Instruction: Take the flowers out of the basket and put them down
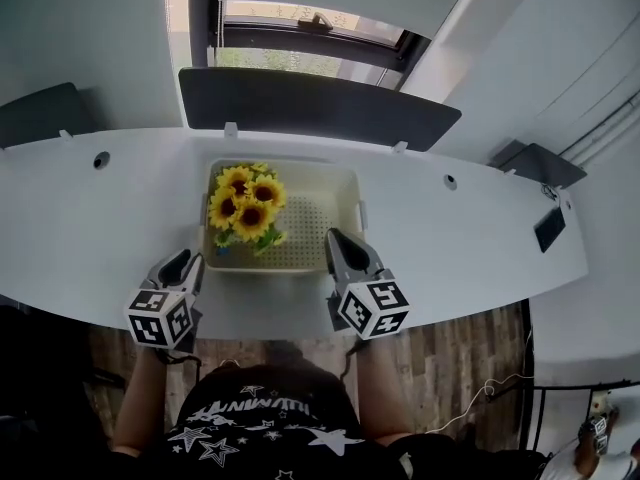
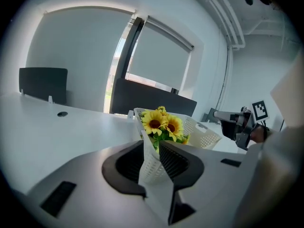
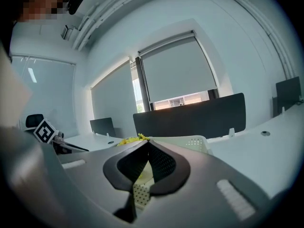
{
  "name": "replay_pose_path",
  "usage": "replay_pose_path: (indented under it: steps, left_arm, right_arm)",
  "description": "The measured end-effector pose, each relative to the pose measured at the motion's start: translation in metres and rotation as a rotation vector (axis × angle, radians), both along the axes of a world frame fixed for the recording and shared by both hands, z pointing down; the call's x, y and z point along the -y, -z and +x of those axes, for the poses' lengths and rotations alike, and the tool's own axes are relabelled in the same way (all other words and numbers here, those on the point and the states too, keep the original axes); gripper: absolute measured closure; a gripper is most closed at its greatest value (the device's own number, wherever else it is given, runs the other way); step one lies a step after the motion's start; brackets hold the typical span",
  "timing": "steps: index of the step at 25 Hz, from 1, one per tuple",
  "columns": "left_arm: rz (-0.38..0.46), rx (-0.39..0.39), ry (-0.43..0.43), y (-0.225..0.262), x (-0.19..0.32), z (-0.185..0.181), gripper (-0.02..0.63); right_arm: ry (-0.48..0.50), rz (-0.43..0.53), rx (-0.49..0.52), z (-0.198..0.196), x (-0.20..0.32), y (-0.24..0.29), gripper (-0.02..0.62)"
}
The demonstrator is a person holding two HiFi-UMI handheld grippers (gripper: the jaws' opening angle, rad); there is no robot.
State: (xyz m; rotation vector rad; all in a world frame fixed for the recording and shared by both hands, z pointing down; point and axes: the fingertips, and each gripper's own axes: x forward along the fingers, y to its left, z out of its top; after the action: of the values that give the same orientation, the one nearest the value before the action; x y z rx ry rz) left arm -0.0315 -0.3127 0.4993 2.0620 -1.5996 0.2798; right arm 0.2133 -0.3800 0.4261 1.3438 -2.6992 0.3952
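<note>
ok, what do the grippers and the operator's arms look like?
Left gripper and right gripper: grey bodies, black ribbed fingers, each carrying a white cube with black square markers. Black top with white star print, forearms bare. No cables visible.

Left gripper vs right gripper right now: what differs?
Jaws: the left gripper stands open, with the basket corner showing in the gap; the right gripper is shut, tips together. Place: the left gripper is at the basket's front left corner, the right gripper at its front right. Shared: both point toward the basket, and neither touches the sunflowers.
</note>
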Motion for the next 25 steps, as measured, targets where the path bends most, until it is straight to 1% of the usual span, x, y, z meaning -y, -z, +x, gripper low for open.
replay_pose_path:
  steps: [2, 4, 6, 7, 10, 12, 14, 16, 17, 19, 21, 25]
  left_arm:
    - [-0.019, 0.016, 0.016, -0.006, 0.008, -0.001, 0.514]
    - [-0.04, 0.018, 0.029, -0.01, 0.014, -0.003, 0.5]
    - [-0.058, 0.016, 0.045, -0.012, 0.019, -0.005, 0.488]
    - [-0.069, 0.016, 0.048, -0.014, 0.02, -0.005, 0.486]
    - [-0.102, 0.014, 0.049, -0.017, 0.025, -0.001, 0.486]
    - [-0.123, 0.016, 0.052, -0.019, 0.027, 0.001, 0.486]
    - [-0.157, 0.024, 0.046, -0.024, 0.029, 0.003, 0.488]
    - [-0.186, 0.044, 0.033, -0.028, 0.032, 0.008, 0.488]
    - [-0.194, 0.055, 0.034, -0.029, 0.034, 0.009, 0.489]
    - [-0.196, 0.062, 0.054, -0.03, 0.035, 0.008, 0.503]
    - [-0.191, 0.041, 0.074, -0.03, 0.035, 0.007, 0.512]
    - [-0.188, 0.001, 0.091, -0.03, 0.036, 0.006, 0.524]
  right_arm:
    - [0.041, -0.028, -0.015, -0.005, 0.015, -0.005, 0.592]
    - [0.096, -0.109, 0.001, -0.012, 0.028, -0.014, 0.59]
    - [0.159, -0.193, 0.027, -0.021, 0.038, -0.022, 0.575]
    - [0.182, -0.219, 0.015, -0.024, 0.042, -0.026, 0.574]
    - [0.225, -0.265, -0.11, -0.026, 0.057, -0.044, 0.574]
    - [0.28, -0.295, -0.168, -0.033, 0.063, -0.052, 0.574]
    - [0.362, -0.311, -0.193, -0.047, 0.065, -0.056, 0.558]
    - [0.442, -0.309, -0.228, -0.062, 0.067, -0.061, 0.51]
    - [0.471, -0.301, -0.258, -0.068, 0.069, -0.066, 0.49]
    - [0.512, -0.283, -0.337, -0.075, 0.073, -0.08, 0.471]
    - [0.556, -0.277, -0.405, -0.08, 0.073, -0.094, 0.441]
    - [0.668, -0.293, -0.465, -0.09, 0.066, -0.116, 0.371]
